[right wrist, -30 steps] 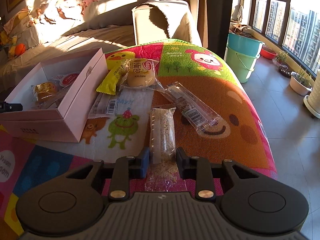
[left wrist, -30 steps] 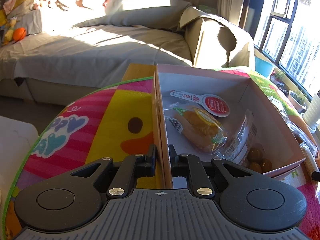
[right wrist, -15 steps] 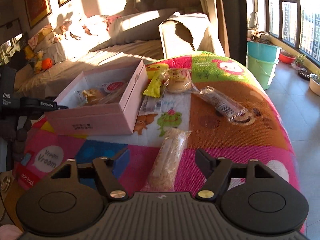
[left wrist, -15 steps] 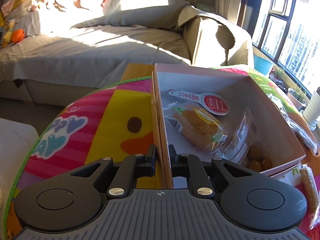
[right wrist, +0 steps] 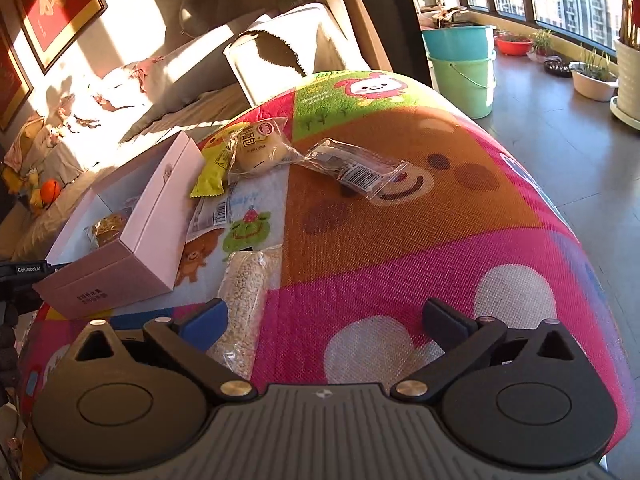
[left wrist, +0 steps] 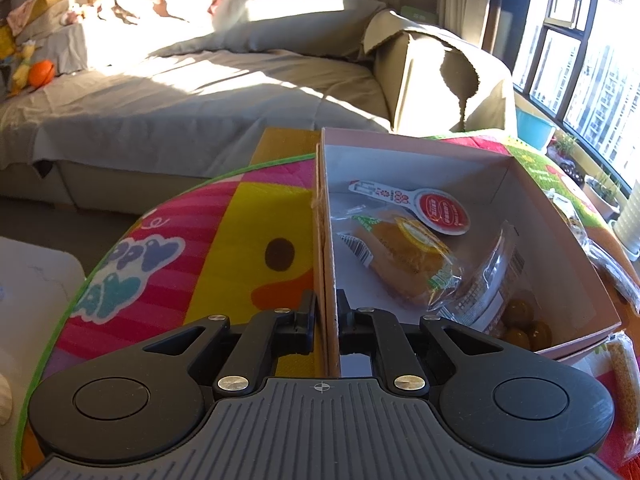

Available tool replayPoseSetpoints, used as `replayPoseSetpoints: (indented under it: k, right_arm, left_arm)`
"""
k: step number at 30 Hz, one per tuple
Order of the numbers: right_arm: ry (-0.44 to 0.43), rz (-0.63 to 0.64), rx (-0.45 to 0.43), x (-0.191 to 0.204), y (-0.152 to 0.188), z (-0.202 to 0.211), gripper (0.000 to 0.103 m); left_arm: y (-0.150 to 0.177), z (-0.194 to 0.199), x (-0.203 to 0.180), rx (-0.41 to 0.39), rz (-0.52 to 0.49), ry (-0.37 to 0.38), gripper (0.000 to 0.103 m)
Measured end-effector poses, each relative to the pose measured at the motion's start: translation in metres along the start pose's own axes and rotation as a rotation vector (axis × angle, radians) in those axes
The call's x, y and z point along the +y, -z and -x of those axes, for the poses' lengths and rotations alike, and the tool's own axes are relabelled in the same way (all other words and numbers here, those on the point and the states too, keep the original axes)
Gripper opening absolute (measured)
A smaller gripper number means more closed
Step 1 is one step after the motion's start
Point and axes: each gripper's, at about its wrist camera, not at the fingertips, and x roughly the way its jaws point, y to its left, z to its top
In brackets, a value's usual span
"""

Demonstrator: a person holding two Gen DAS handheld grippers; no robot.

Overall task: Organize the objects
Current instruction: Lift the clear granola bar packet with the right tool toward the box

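the right hand-held gripper has let go, now wide open and empty, the snack bar by its left finger; left hand-held gripper stays clamped on the box wall, so boxing isn't done.

Right hand-held gripper now spread wide, grain bar released beside it.

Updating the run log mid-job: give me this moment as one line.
left hand-held gripper: shut on pink box wall | right hand-held gripper: open, empty | grain bar: on mat beside box
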Motion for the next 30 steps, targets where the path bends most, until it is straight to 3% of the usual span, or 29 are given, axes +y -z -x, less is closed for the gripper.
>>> replayPoseSetpoints:
  k: [12,21,27,29,30]
  right_arm:
    - [0.026,0.017,-0.011,0.005,0.002,-0.002,0.103]
    - [0.069,0.102,-0.022,0.026,-0.002,-0.006,0.102]
    - [0.016,0.225,-0.016,0.066,0.002,-0.007,0.081]
    - [0.018,0.261,0.016,0.078,0.004,-0.013,0.062]
    - [0.020,0.271,0.036,0.082,0.005,-0.017,0.057]
  left_arm:
    - [0.002,0.001,-0.001,-0.001,0.006,-0.011,0.011]
    - [0.005,0.004,0.001,-0.006,0.027,0.006,0.012]
    - [0.006,0.005,0.001,-0.012,0.029,0.015,0.013]
    - [0.007,0.005,0.001,-0.015,0.029,0.019,0.014]
    - [0.007,0.005,0.002,-0.016,0.030,0.022,0.014]
